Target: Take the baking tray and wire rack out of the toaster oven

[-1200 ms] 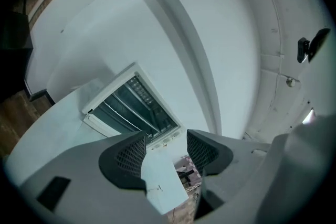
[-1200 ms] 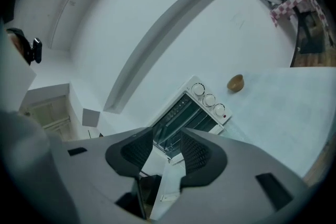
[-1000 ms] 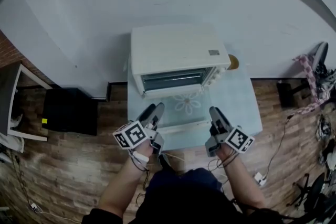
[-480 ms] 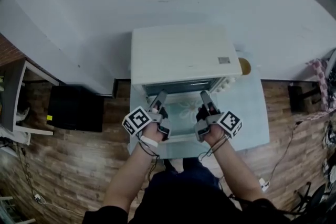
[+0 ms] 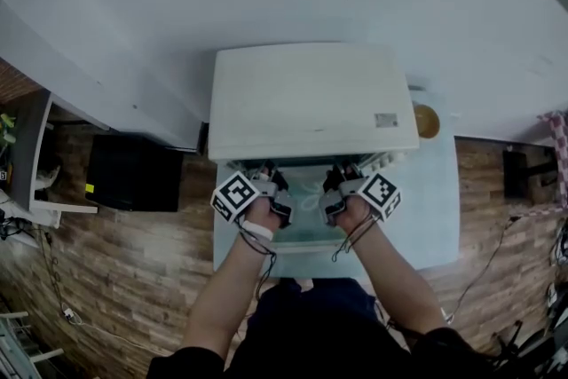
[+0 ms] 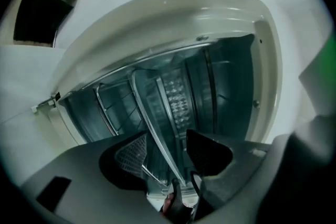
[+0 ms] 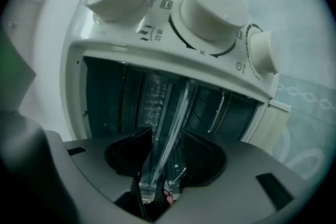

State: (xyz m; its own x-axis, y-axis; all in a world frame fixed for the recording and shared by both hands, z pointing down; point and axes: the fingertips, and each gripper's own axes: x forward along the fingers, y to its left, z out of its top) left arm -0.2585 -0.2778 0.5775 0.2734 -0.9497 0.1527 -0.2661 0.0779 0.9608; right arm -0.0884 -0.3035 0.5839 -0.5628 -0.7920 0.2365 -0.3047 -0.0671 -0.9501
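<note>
Toaster oven (image 5: 311, 98), head view: white box at the back of a pale blue worktop (image 5: 435, 191), against the wall.
Door (image 5: 306, 231), head view: glass, folded down flat toward the person.
Left gripper (image 5: 266, 182), head view: at the left half of the oven mouth, tips under the front edge of the oven's top, marker cube toward the person.
Right gripper (image 5: 340, 180), head view: at the right half of the mouth, level with the left one and near it.
Surroundings, head view: wooden floor (image 5: 115, 280); black box (image 5: 133, 184) on it to the left of the worktop.
Baking tray (image 6: 152, 123), left gripper view: inside the cavity, its bright metal rim running edge-on between the two fingers (image 6: 207, 152).
Left gripper (image 6: 167, 155), left gripper view: fingers released, spread to either side of the rim with a gap showing.
Wire rack (image 6: 106, 110), left gripper view: inside the cavity, just beside the tray; whether above or below it cannot be told in this rolled view.
Knobs (image 7: 212, 8), right gripper view: three white dials in a row along the control panel.
Baking tray (image 7: 177, 118), right gripper view: rim passes between the fingers (image 7: 128, 157), inside the oven.
Right gripper (image 7: 165, 157), right gripper view: fingers released, straddling the rim without pressing on it.
Wire rack (image 7: 217, 112), right gripper view: thin wire inside the cavity, beside the tray.
</note>
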